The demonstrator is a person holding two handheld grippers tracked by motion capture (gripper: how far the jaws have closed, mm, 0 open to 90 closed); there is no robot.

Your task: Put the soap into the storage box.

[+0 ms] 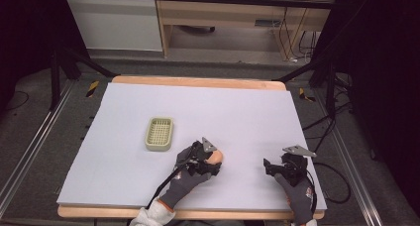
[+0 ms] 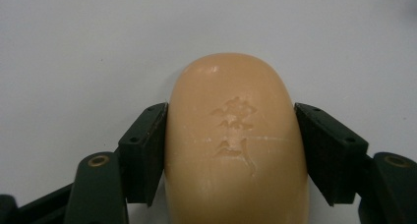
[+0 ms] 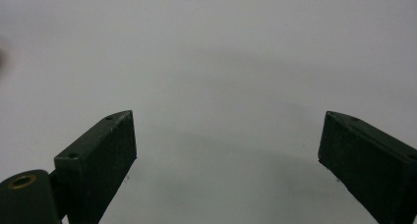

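A peach-coloured bar of soap (image 2: 236, 140) with stamped characters lies on the pale sheet, and both jaws of my left gripper (image 2: 231, 150) press its sides. From above, the same soap (image 1: 216, 157) peeks out ahead of the left gripper (image 1: 210, 159) near the table's front middle. A pale green slotted soap dish (image 1: 159, 134) stands a little to the left and farther back, nothing in it. My right gripper (image 1: 273, 167) rests near the front right, jaws wide apart over bare sheet (image 3: 226, 140).
The pale sheet (image 1: 198, 107) covers a wooden table whose edge (image 1: 198, 81) shows at the back. Black frame legs and cables stand on the floor to the right (image 1: 327, 112). A wooden cabinet (image 1: 223, 18) sits beyond the table.
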